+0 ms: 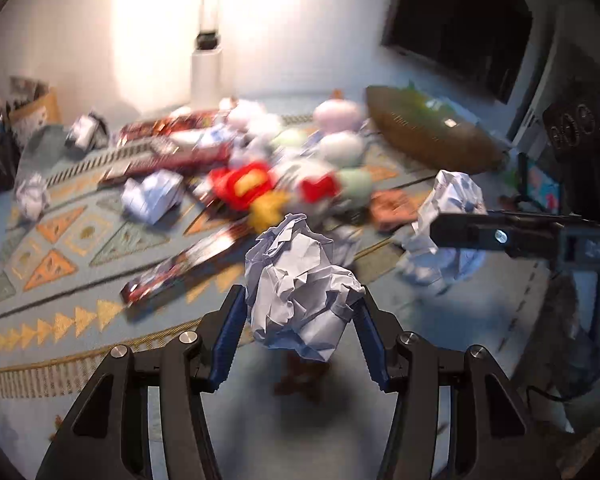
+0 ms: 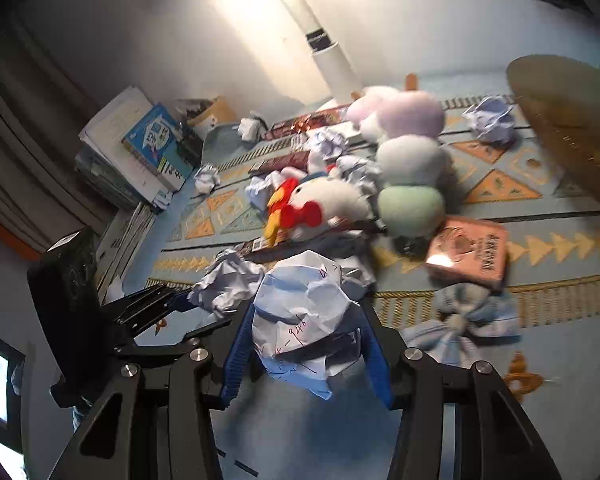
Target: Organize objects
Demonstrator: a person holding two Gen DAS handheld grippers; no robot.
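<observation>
Two plush toys (image 2: 404, 152), one woven basket (image 2: 568, 120), one pink book (image 2: 470, 254).

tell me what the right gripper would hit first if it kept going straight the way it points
Probably the white chicken plush in the pile on the rug, though depth is unclear. The right gripper is shut on a crumpled paper ball, which would touch first.

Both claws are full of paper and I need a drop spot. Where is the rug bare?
Bare: the patterned rug left of the long box, and plain floor nearer the claws. Crowded: the plush toys and paper balls mid-rug.
</observation>
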